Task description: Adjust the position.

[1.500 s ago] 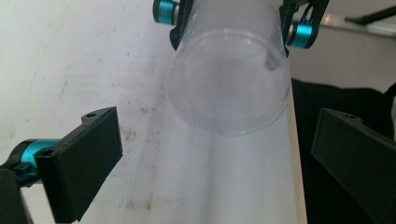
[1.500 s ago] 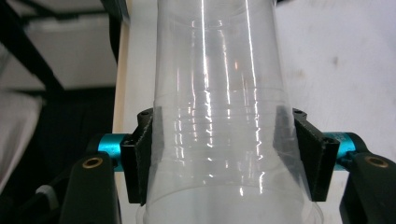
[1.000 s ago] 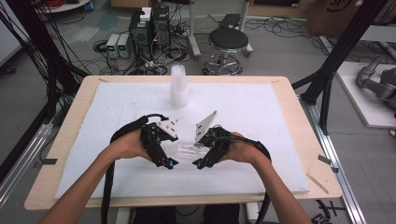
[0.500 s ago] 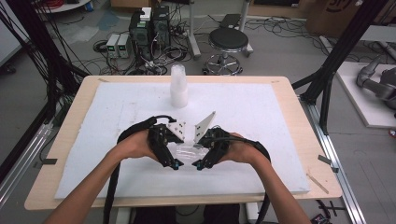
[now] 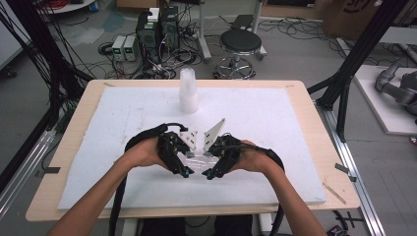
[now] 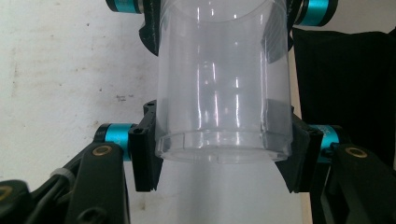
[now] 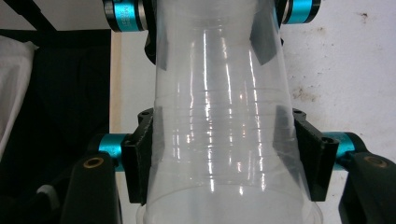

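Left hand-held gripper [image 6: 224, 154] closed in | both clamp clear cup [image 6: 224, 93]

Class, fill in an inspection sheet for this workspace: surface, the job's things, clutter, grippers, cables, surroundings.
Surface: white mat on a wooden table, faintly stained.
Job's things: clear plastic cups, nested, held level between both grippers; stack of cups standing upright at the far side of the mat.
Clutter: nothing seen.
Grippers: left gripper has just closed on one end of the cups; right gripper grips the other end.
Cables: black cable loops from the left gripper.
Surroundings: stool, electronics boxes, floor cables.
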